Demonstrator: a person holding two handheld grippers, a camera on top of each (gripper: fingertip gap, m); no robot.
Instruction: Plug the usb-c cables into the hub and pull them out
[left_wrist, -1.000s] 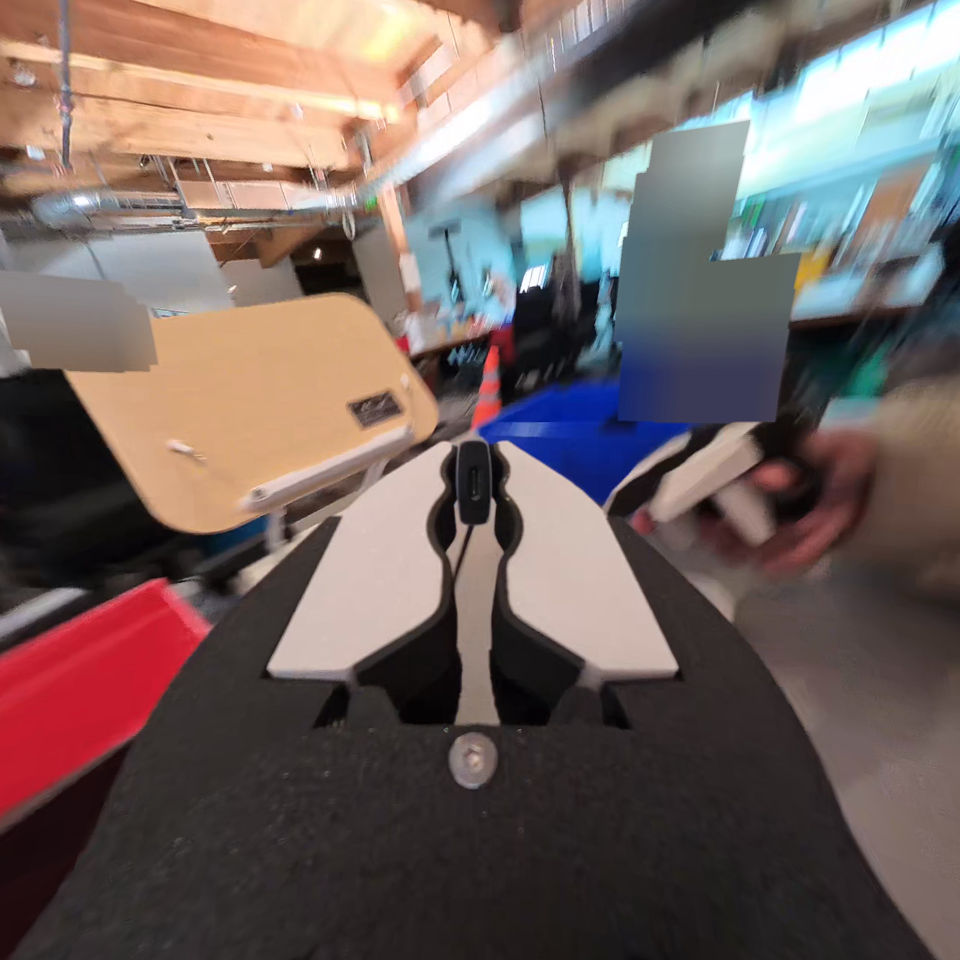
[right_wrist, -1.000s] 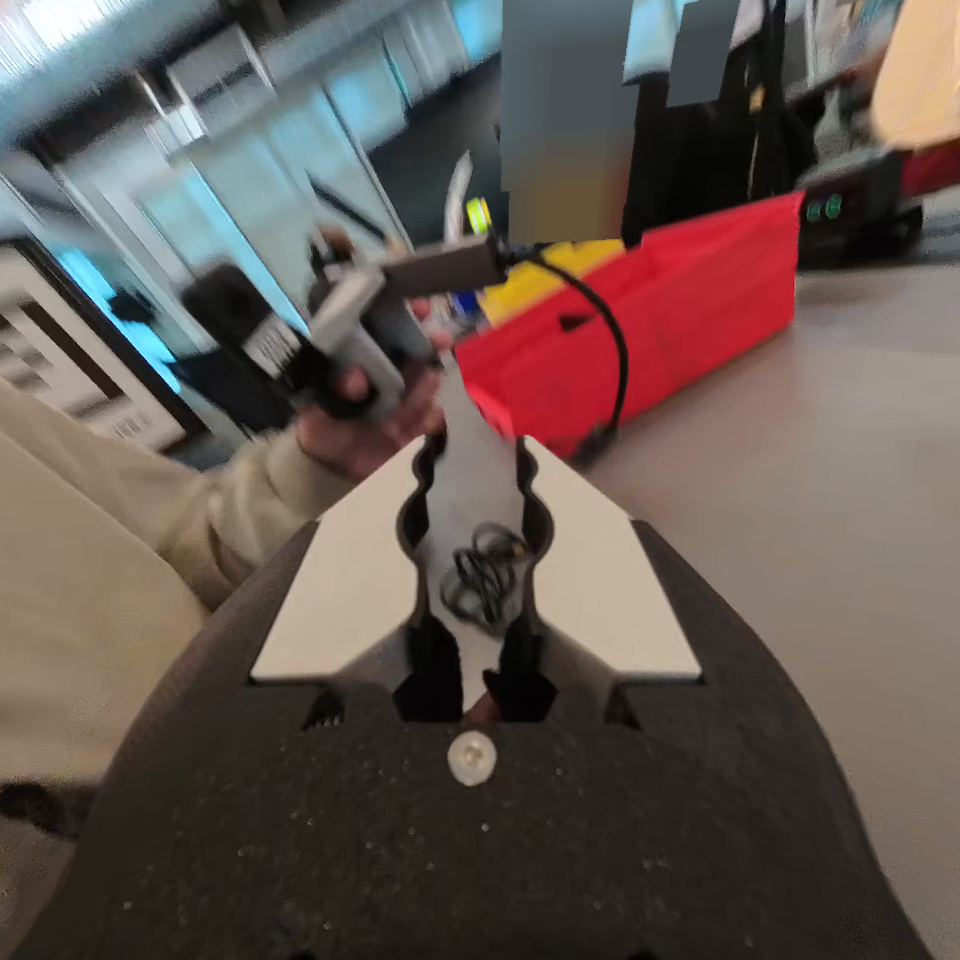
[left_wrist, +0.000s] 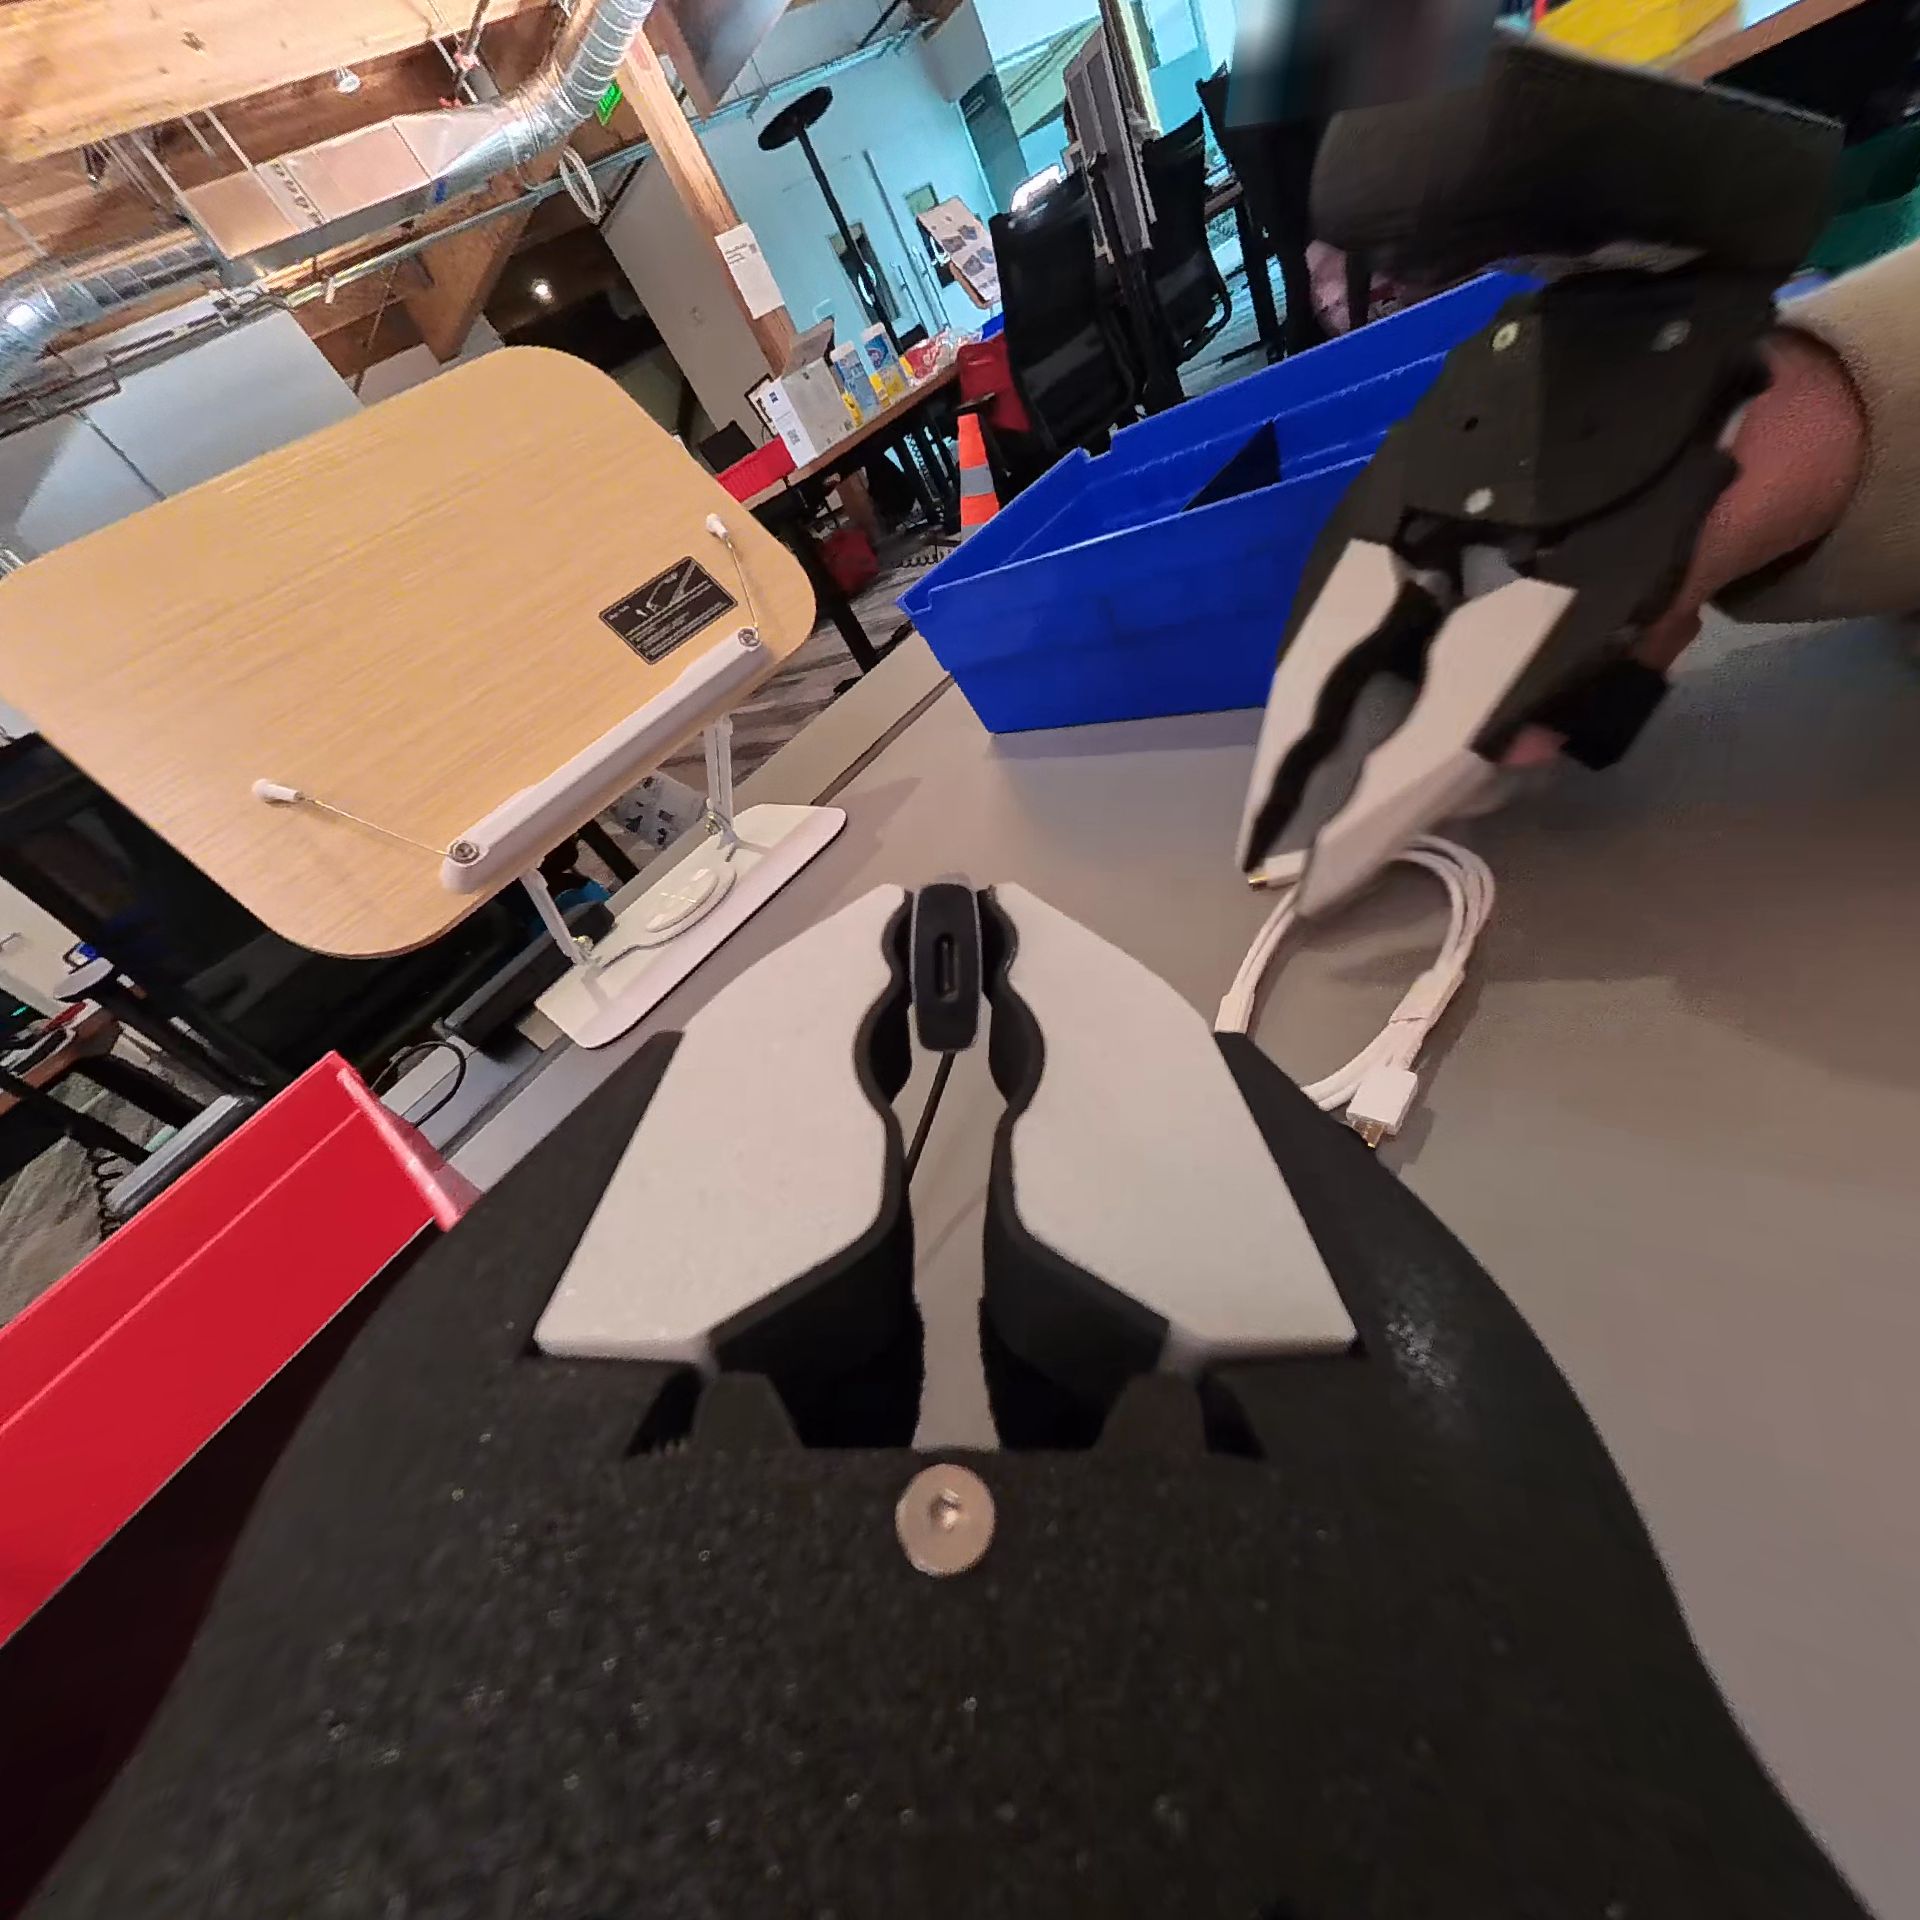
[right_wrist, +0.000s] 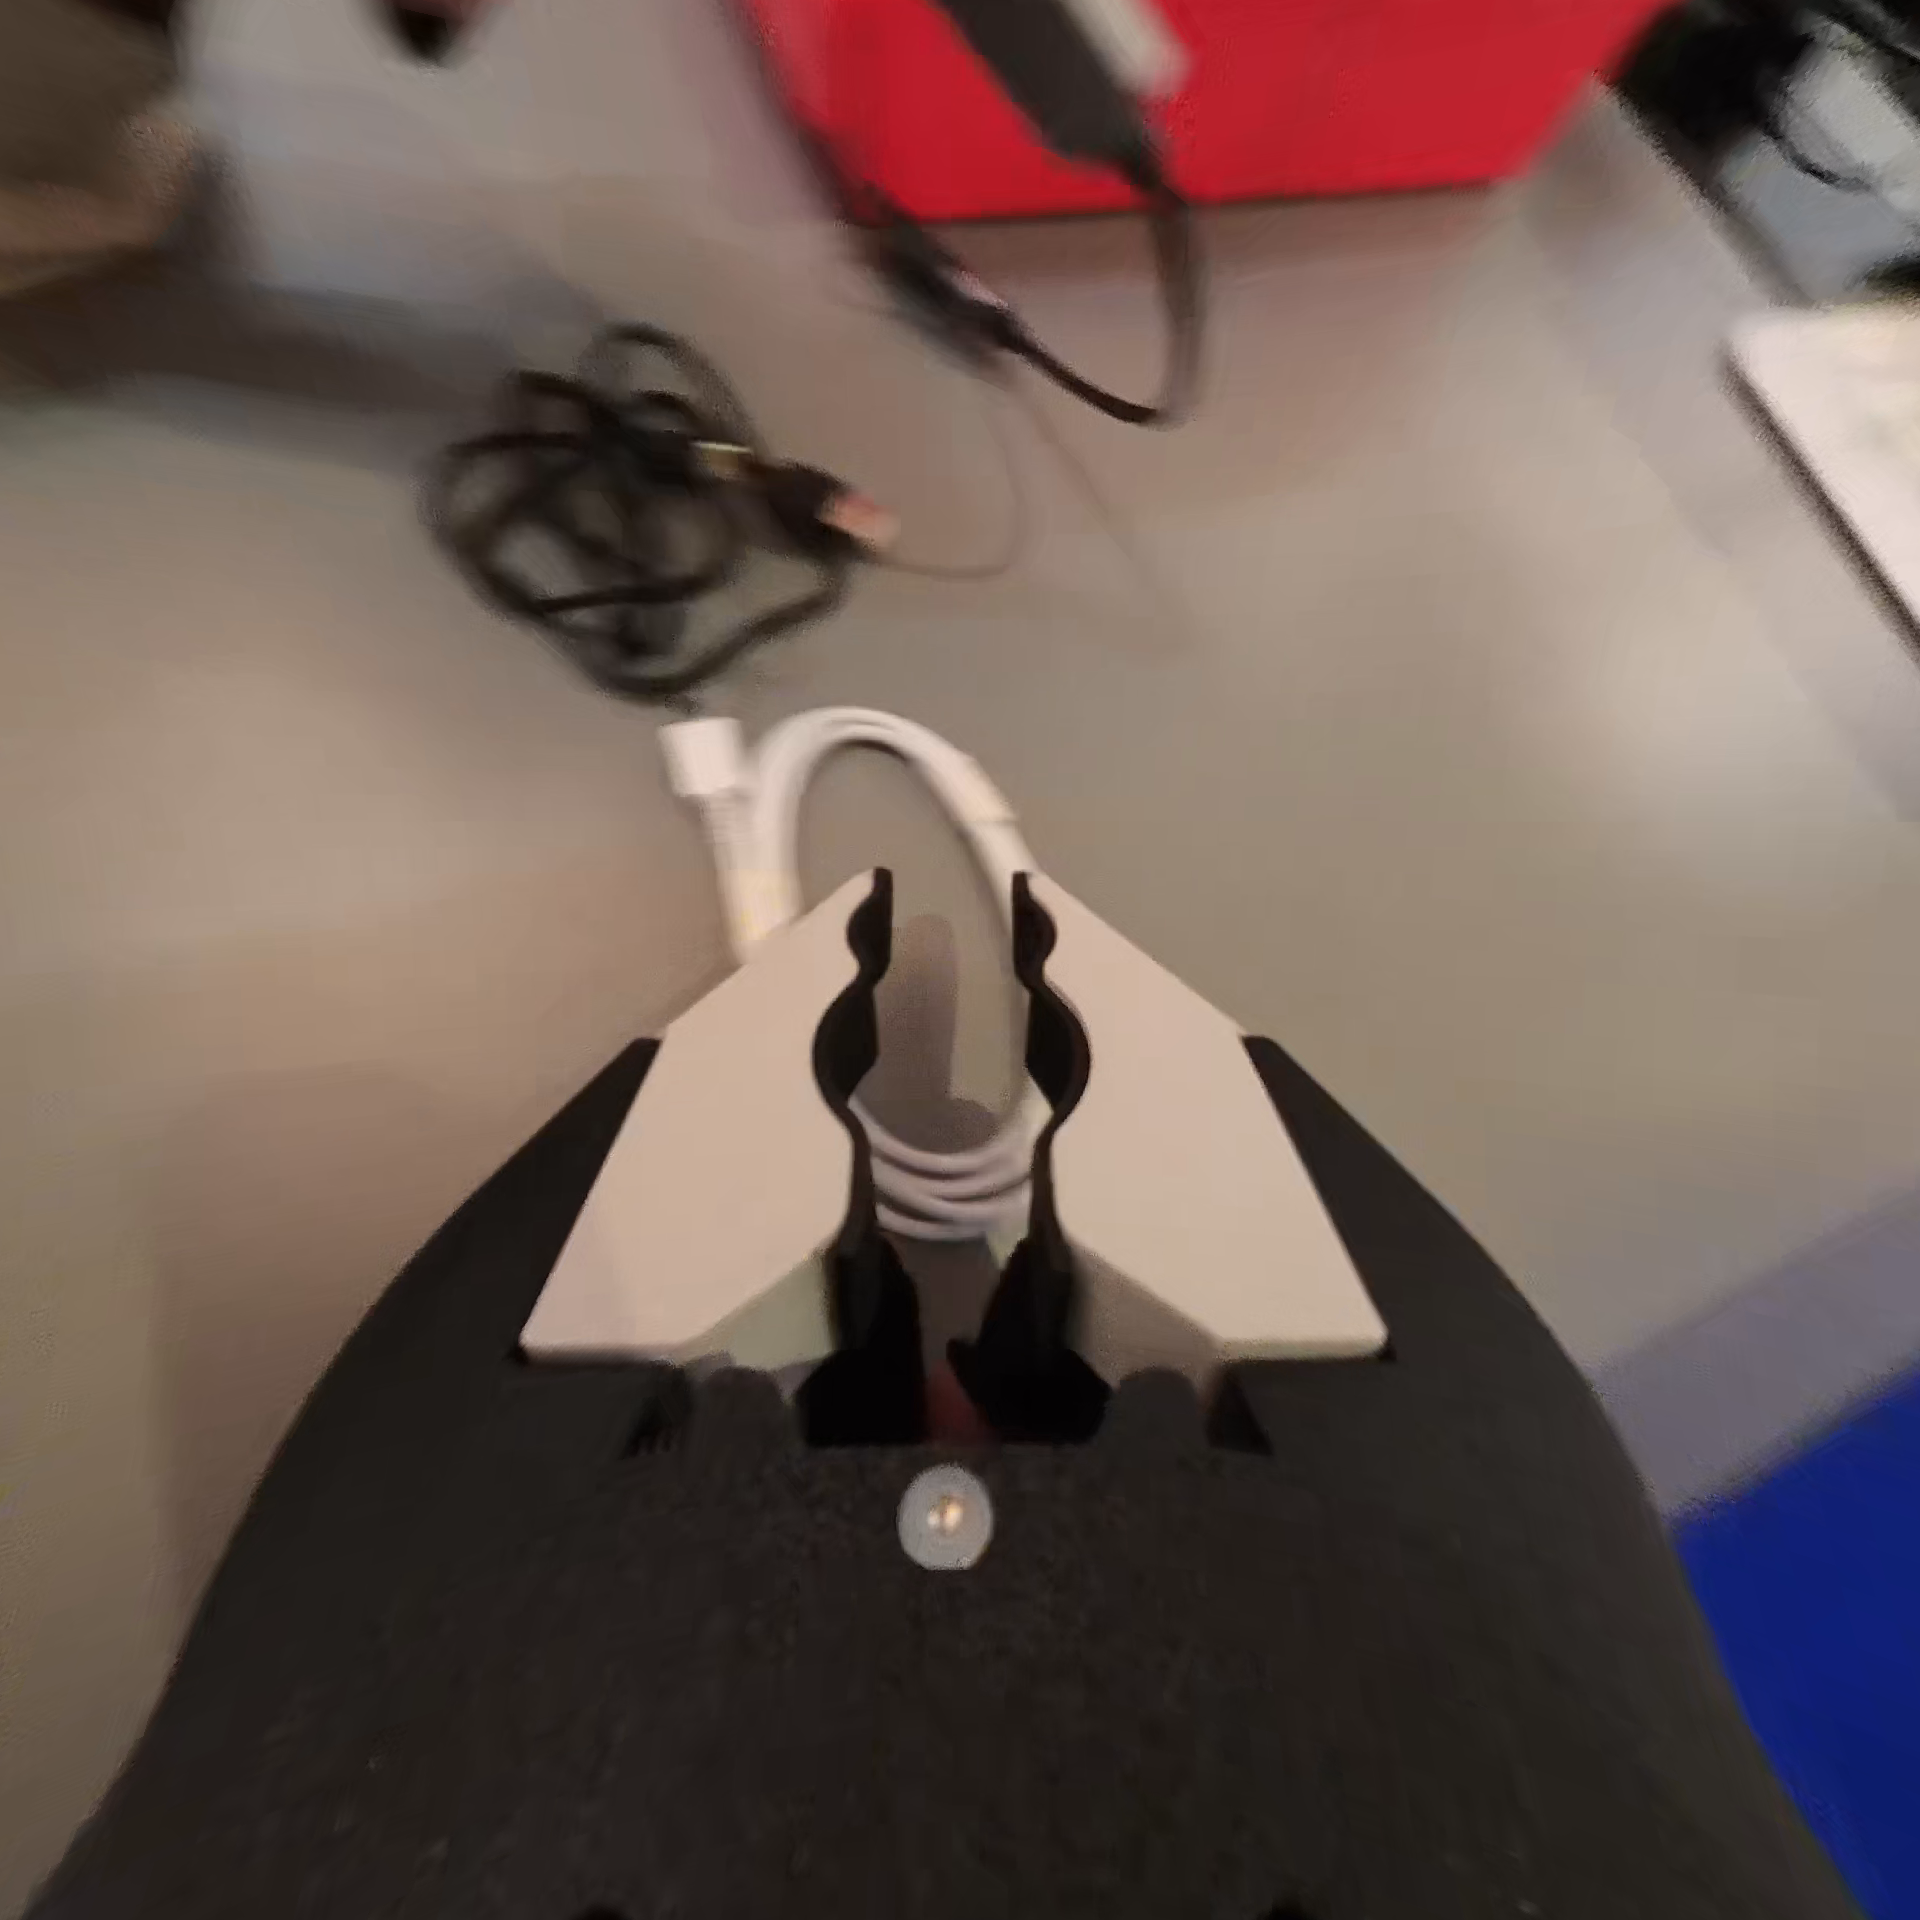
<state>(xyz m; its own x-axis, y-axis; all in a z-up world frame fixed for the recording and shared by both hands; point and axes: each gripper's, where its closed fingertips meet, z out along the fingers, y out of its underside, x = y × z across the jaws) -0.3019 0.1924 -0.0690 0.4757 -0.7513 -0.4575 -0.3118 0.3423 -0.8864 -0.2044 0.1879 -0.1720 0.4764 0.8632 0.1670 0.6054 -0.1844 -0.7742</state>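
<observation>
Pinching a small black hub (left_wrist: 945, 975) at their tips, the left tongs (left_wrist: 948, 935) face its port outward. Right tongs (right_wrist: 948, 883), jaws apart, straddle a coiled white cable (right_wrist: 883, 769) on the grey table (left_wrist: 1662, 1039); a tangled black cable (right_wrist: 623, 540) lies beyond. Glossy blue bin (left_wrist: 1122, 582) and red bin (left_wrist: 208, 1299) flank them, contents unseen.

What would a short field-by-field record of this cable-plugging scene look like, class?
left gripper: shut on the hub, port facing forward
right gripper: open, lowered over the white cable
white cable: coiled on the grey table, not yet gripped
black cable: loose bundle beyond the white one
red bin: left of the hub
blue bin: far side
</observation>
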